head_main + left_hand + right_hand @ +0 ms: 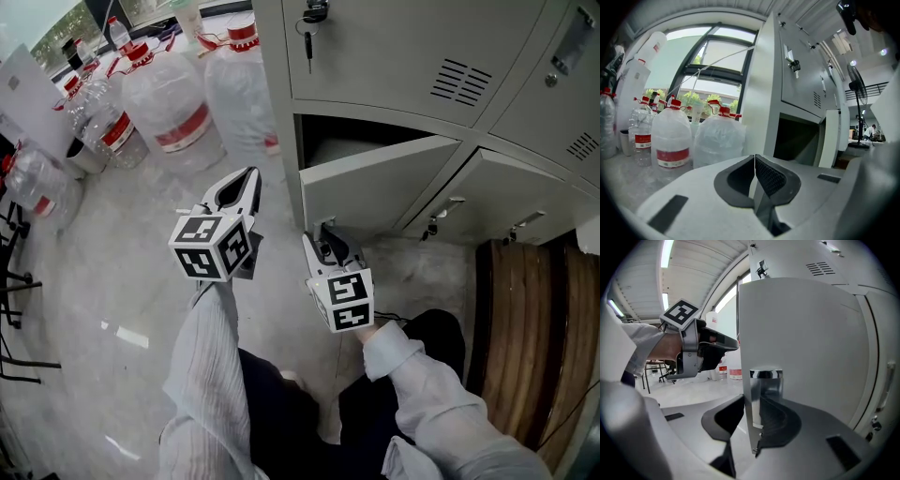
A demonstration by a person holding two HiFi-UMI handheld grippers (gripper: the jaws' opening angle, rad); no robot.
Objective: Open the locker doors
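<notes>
The person crouches low in front of the grey lockers, which run from twelve round to three o'clock. The one that matters is the bottom-row locker door at about one o'clock. It is already ajar, its free edge swung out towards the person, with a dark gap above it into the compartment.

The right tongs point at twelve o'clock and are clamped on that free edge. The thin sheet stands upright between the two pads, one pad on each face, just beside a shiny chrome handle on the door's front.

The left tongs hang in the air at ten o'clock from the right pair, well apart from the door. They are pinched fully together, pad against pad, with nothing in them. They point towards eleven o'clock, at the big clear water jugs with red caps and red labels. Those stand crowded on the pale floor, up against the side of the lockers.

Up at twelve o'clock a bunch of keys dangles from the lock of the closed upper door. Over at four o'clock a round wooden disc lies beside the person's knee.
</notes>
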